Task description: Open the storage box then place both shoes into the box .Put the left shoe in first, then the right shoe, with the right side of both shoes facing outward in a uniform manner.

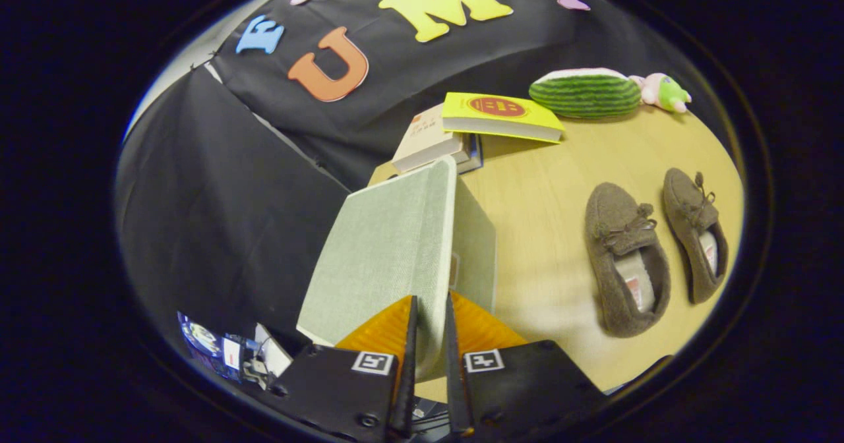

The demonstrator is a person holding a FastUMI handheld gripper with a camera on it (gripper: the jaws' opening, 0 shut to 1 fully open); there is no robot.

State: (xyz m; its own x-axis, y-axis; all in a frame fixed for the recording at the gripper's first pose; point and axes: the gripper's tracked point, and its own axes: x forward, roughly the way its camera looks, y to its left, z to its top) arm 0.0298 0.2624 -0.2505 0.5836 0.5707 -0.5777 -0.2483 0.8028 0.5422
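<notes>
- The gripper (428, 337) had its fingers clamped on the near edge of the box lid (389, 252), one finger on each face of the panel, with the lid raised to a steep tilt.
- The storage box (476, 245) sat on the surface (534, 186) just behind the lifted lid; only one grey-green side wall showed, and its inside was hidden, so I could not tell whether anything lay in it.
- The two brown slippers lay side by side on the surface, well apart from the box, toes pointing away: the nearer shoe (626, 258) beside the farther shoe (696, 242). Neither was in the box yet.
- Risk, as I judged it: the hold was only on a thin edge, so the lid could slip out and drop shut if the pull turned sideways.
- Risk: swinging the lid further back could knock the stacked books (461, 133) just beyond it.
- Risk: the light box could drag or tip with the lid.
- A watermelon toy (585, 92) and small plush toy (663, 92) lay beyond.
</notes>
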